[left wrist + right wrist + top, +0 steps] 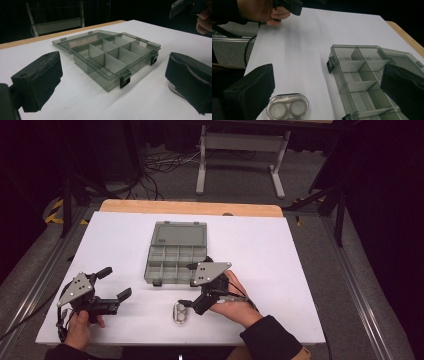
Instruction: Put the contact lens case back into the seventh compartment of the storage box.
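Near the front edge of the tabletop: your right gripper (186, 305) hangs over the contact lens case (180, 313), jaws spread, nothing held.

Your right fingers (249, 93) straddle the case (287, 107) without touching it; it lies flat just in front of the open organizer box (175, 254), whose lid lies back toward the far edge. Your left gripper (114, 282) waits spread and empty at the front left corner. Risk: the case looks smooth and low, so an off-centre closure could squirt it sideways or off the front edge; a wide swing could clip the box latches (125, 79). The case's front rim is cut off in the right gripper view, and whether its caps are screwed down can't be made out.
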The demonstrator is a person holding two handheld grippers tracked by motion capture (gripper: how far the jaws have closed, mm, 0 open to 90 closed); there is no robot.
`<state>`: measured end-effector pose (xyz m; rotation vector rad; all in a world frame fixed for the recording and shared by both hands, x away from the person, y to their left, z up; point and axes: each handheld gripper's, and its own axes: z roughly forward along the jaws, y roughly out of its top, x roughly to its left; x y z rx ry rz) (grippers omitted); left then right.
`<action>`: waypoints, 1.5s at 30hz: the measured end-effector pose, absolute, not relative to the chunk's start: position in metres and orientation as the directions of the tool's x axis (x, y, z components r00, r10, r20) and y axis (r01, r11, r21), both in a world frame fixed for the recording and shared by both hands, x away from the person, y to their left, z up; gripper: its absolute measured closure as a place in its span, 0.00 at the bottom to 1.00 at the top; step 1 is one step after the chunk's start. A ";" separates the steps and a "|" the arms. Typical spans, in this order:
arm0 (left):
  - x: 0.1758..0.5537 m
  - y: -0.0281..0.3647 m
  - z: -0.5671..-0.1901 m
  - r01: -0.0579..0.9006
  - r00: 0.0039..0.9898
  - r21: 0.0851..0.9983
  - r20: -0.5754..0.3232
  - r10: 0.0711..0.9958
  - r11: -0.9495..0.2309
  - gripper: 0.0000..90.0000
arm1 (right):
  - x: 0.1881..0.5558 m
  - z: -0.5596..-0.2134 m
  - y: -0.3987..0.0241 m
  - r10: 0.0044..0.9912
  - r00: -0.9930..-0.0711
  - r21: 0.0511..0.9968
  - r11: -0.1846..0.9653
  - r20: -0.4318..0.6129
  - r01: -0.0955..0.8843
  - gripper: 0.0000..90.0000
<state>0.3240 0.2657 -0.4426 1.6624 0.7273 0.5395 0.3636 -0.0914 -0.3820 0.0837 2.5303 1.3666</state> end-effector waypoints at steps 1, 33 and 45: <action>0.324 0.266 -0.443 0.172 0.699 0.977 -0.033 0.714 -0.123 0.02 | 0.364 -0.382 -0.090 0.170 -0.965 0.826 0.558 -0.202 -0.075 0.00; 0.324 0.266 -0.442 0.174 0.703 0.977 -0.036 0.711 -0.123 0.02 | 0.362 -0.407 -0.062 0.030 -0.997 0.682 0.731 -0.074 -0.029 0.06; 0.324 0.265 -0.442 0.169 0.706 0.976 -0.024 0.708 -0.135 0.02 | 0.360 -0.415 -0.057 0.012 -0.998 0.623 0.781 -0.060 -0.028 0.07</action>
